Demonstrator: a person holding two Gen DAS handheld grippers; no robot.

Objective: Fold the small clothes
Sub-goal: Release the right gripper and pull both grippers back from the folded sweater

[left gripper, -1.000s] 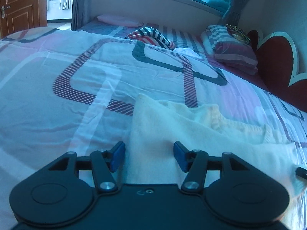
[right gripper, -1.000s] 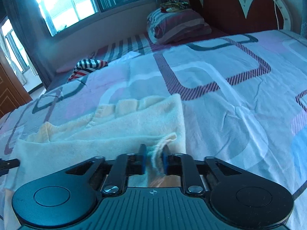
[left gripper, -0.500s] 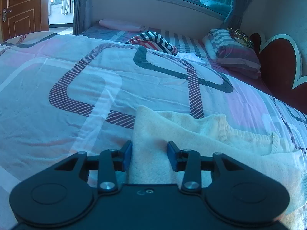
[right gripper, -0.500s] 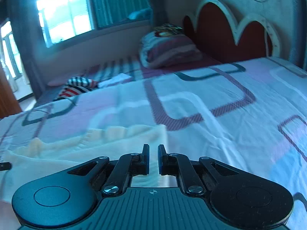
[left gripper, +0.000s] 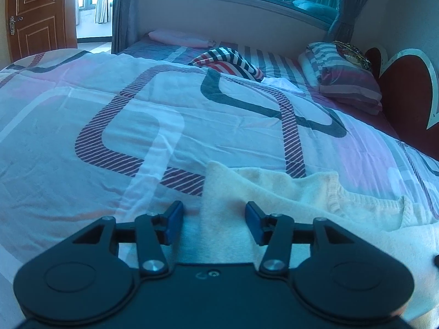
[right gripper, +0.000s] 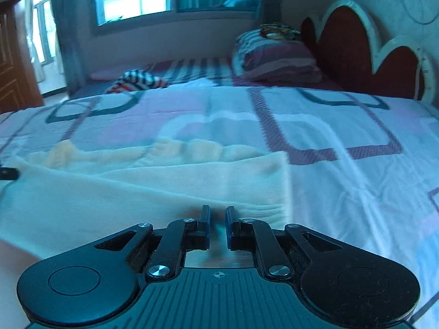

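A cream knitted garment (left gripper: 274, 192) lies folded flat on the patterned bed cover (left gripper: 137, 115). In the left wrist view my left gripper (left gripper: 214, 219) sits low over the garment's left edge. Its jaws are opening, the cloth edge lies between the blue pads (left gripper: 172, 222), and they do not press it. In the right wrist view the garment (right gripper: 164, 186) spreads ahead and to the left. My right gripper (right gripper: 218, 219) hovers at its near right part, jaws nearly together with no cloth pinched between them.
A striped garment (left gripper: 227, 63) and a folded pink cloth (left gripper: 178, 38) lie at the far side of the bed. Striped pillows (left gripper: 345, 82) rest against the red headboard (left gripper: 406, 104). A wooden door (left gripper: 35, 13) stands far left.
The right gripper let go of the garment corner it pinched, and the cloth now lies flat. The left jaws narrowed, then widened again around the garment's edge.
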